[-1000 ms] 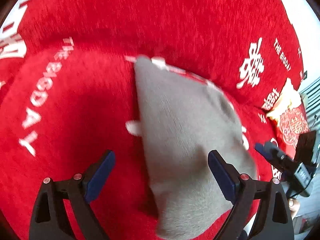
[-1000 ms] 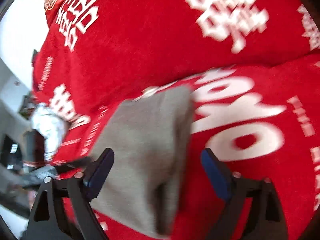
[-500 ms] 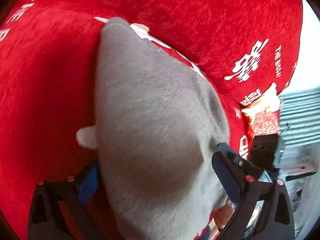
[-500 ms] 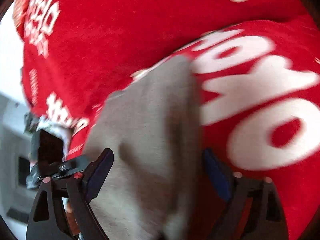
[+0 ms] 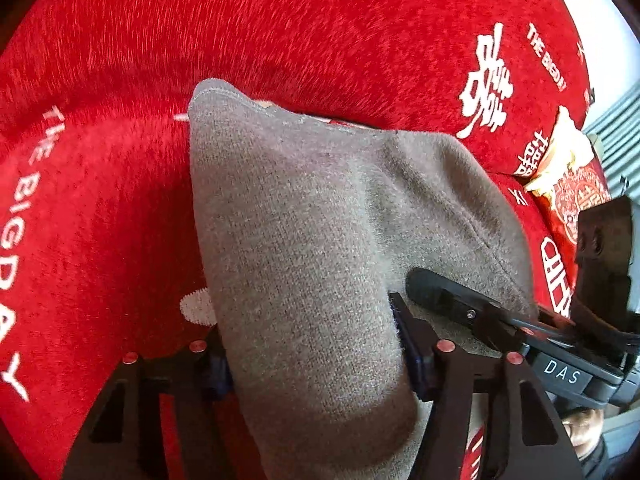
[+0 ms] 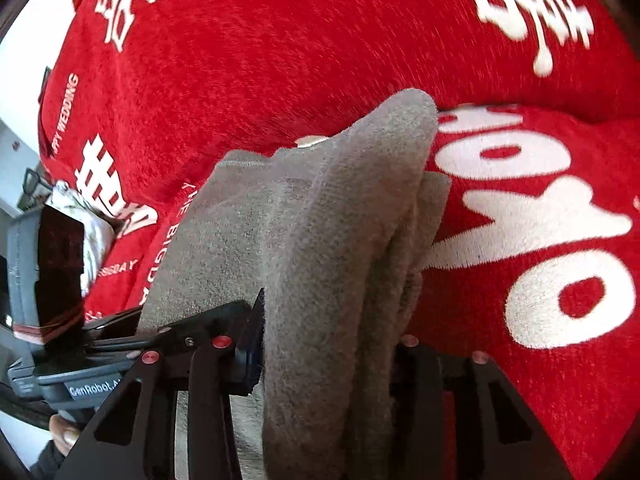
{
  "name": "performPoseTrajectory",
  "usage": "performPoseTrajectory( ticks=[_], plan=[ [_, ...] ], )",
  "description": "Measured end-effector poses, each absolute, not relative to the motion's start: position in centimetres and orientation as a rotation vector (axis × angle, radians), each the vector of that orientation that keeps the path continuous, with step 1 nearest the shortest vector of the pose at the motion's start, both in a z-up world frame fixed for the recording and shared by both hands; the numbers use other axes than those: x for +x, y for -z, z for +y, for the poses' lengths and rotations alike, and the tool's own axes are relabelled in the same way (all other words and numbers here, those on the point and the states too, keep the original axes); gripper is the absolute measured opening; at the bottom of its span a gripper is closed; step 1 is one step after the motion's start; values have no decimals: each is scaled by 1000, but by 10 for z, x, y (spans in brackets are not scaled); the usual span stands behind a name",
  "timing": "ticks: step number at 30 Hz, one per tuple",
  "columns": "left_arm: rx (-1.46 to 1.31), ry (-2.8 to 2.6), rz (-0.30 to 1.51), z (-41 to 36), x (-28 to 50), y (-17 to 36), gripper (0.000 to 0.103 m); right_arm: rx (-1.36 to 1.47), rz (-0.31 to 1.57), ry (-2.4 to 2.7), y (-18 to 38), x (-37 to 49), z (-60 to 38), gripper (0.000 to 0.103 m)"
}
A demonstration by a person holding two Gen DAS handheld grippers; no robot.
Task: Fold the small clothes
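A grey knitted garment (image 5: 304, 240) lies on a red cover with white lettering (image 5: 100, 220). My left gripper (image 5: 312, 356) is shut on the garment's near left edge, with a thick fold of cloth between its jaws. My right gripper (image 6: 324, 356) is shut on the near right edge of the same garment (image 6: 320, 240), where several layers bunch up. Each gripper shows in the other's view, the right one (image 5: 472, 312) to the right and the left one (image 6: 192, 332) to the left. The garment's far corner rests on the cover.
The red cover (image 6: 280, 60) rises behind the garment as a cushion back. A red and gold packet (image 5: 568, 184) lies at the right edge. A pale bundle (image 6: 88, 216) and grey furniture sit at the far left. A white wall shows beyond.
Both grippers have moved in onto the garment's near edge and closed from open onto the cloth. The cloth is now bunched up between the jaws.
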State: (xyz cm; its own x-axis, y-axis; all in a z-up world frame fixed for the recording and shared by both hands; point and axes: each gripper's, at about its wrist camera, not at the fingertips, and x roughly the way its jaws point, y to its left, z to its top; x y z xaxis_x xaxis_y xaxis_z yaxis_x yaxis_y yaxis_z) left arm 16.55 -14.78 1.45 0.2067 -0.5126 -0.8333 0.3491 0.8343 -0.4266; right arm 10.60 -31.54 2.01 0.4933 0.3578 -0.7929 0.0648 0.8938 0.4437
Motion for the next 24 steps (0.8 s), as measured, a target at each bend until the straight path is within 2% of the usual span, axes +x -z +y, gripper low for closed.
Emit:
performPoseTrajectory(
  ticks=[24],
  plan=[
    [-143, 551, 1163, -87, 107, -48, 62, 393, 1029, -197, -45, 59, -259, 44]
  ],
)
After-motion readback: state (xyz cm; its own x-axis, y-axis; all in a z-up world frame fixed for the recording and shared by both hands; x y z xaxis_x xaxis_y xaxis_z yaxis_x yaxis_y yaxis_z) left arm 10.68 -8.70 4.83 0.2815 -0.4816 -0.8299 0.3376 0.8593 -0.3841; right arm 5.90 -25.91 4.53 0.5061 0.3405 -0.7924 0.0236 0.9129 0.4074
